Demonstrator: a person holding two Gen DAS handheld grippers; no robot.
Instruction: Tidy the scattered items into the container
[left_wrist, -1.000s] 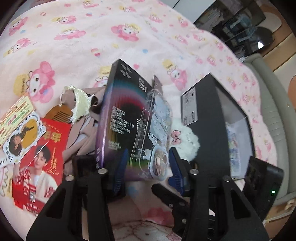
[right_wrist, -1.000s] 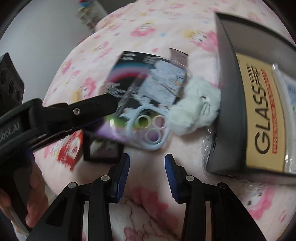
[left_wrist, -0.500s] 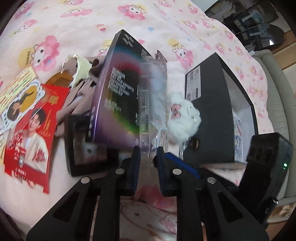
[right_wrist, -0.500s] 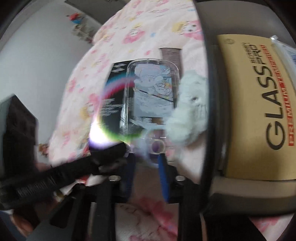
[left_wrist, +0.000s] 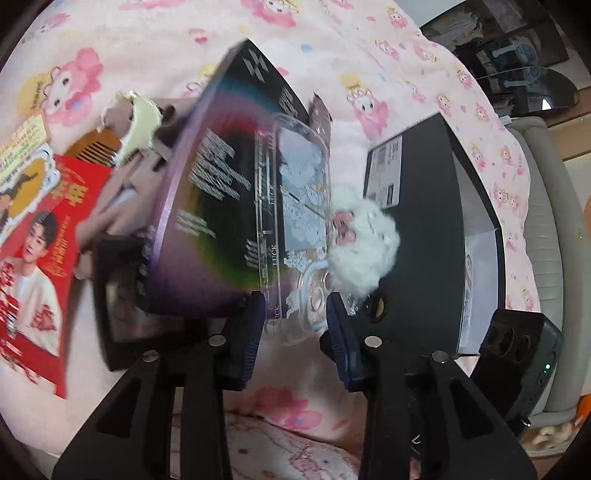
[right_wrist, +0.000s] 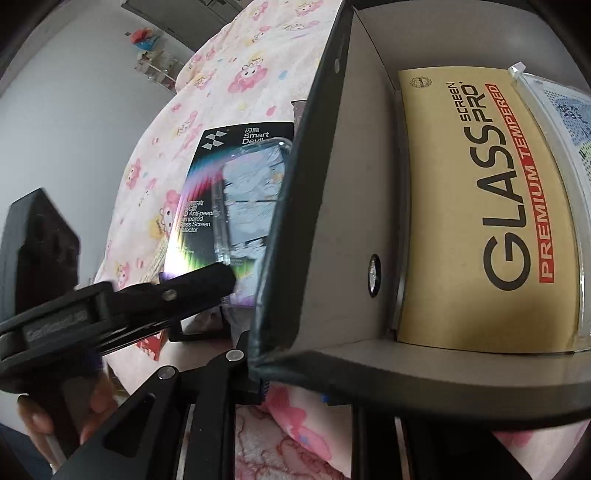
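A clear phone case (left_wrist: 295, 206) with a cartoon print lies on a black iridescent screen-protector box (left_wrist: 218, 206), next to a white fluffy plush (left_wrist: 364, 245). My left gripper (left_wrist: 295, 328) is open, its blue pads either side of the case's near end. The black container box (left_wrist: 417, 229) stands to the right. In the right wrist view the container (right_wrist: 332, 229) fills the frame, holding a tan GLASS box (right_wrist: 491, 206). My right gripper (right_wrist: 295, 391) sits at the container's near corner; its fingertips are hidden behind the wall.
Red photo cards (left_wrist: 33, 258), a brown comb (left_wrist: 92, 149), a beige doll (left_wrist: 136, 125) and a small black frame (left_wrist: 122, 295) lie left on the pink cartoon blanket (left_wrist: 147, 48). The left tool (right_wrist: 110, 310) shows in the right wrist view.
My left gripper was shut half a second ago and has opened around the case's end. The right gripper has moved right, close up against the container's corner.
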